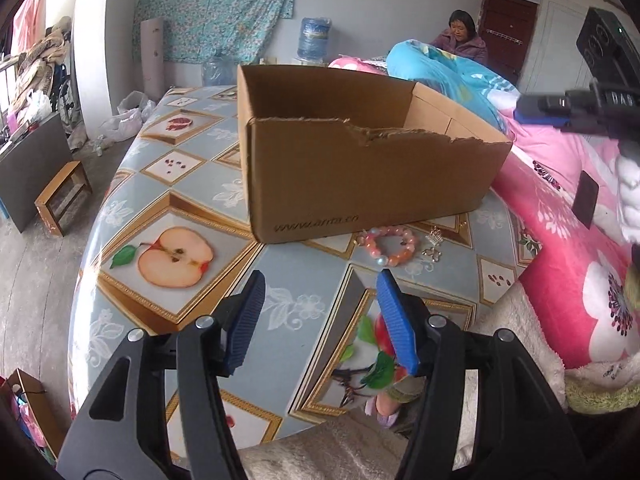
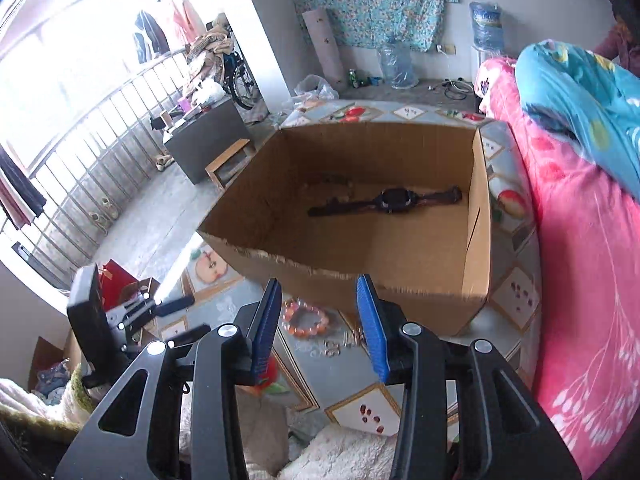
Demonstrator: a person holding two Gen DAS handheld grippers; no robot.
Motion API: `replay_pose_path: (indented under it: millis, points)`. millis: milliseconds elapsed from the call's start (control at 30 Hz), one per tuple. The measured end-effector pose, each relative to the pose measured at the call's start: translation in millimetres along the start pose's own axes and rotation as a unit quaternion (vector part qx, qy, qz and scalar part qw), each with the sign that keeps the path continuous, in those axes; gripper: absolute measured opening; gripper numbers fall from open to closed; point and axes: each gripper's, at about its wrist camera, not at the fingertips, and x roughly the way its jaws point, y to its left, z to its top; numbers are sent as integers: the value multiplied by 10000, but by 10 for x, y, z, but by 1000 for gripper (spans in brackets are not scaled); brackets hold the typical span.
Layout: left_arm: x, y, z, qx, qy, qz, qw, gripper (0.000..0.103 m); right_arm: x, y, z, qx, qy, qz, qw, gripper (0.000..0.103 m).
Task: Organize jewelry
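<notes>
An open cardboard box [image 1: 360, 168] stands on the fruit-patterned table [image 1: 180, 184]. Inside the box [image 2: 476, 232] lies a black wristwatch [image 2: 392, 200] next to a small brownish piece I cannot make out. A pink beaded bracelet [image 1: 387, 246] lies on the table just in front of the box, with small silver trinkets [image 1: 434, 242] to its right. The bracelet [image 2: 306, 318] also shows in the right wrist view. My left gripper [image 1: 322, 280] hovers open and empty short of the bracelet. My right gripper [image 2: 318, 284] is open and empty above the box's near wall. In the left wrist view my right gripper [image 1: 532, 106] shows at the upper right.
Pink floral bedding [image 1: 568, 248] and a blue quilt [image 1: 444, 68] press against the table's right side. A person [image 1: 460, 36] sits beyond the bedding. A wooden stool [image 1: 64, 196], a dark cabinet [image 1: 32, 168] and water jugs [image 1: 314, 36] stand to the left and back. A railing [image 2: 92, 148] lines the left.
</notes>
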Motion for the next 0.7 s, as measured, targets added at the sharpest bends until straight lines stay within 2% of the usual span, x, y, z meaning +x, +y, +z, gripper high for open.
replay_pose_path:
  millis: [100, 233, 367, 533, 700]
  points:
    - [99, -104, 159, 79, -106, -48, 9999, 55, 211, -17, -226, 129, 189, -348, 9991, 39]
    - [249, -161, 343, 145, -140, 100, 9997, 55, 458, -189, -247, 373, 137, -604, 9974, 39]
    - [338, -102, 448, -40, -127, 294, 9995, 55, 587, -349, -237, 749, 66, -305, 9967, 39]
    - [419, 2, 502, -358, -116, 375, 9986, 55, 647, -400, -242, 771, -268, -319, 9962, 39]
    - [494, 39, 536, -389, -157, 499, 9979, 55, 739, -499, -260, 939, -407, 42, 9947, 39]
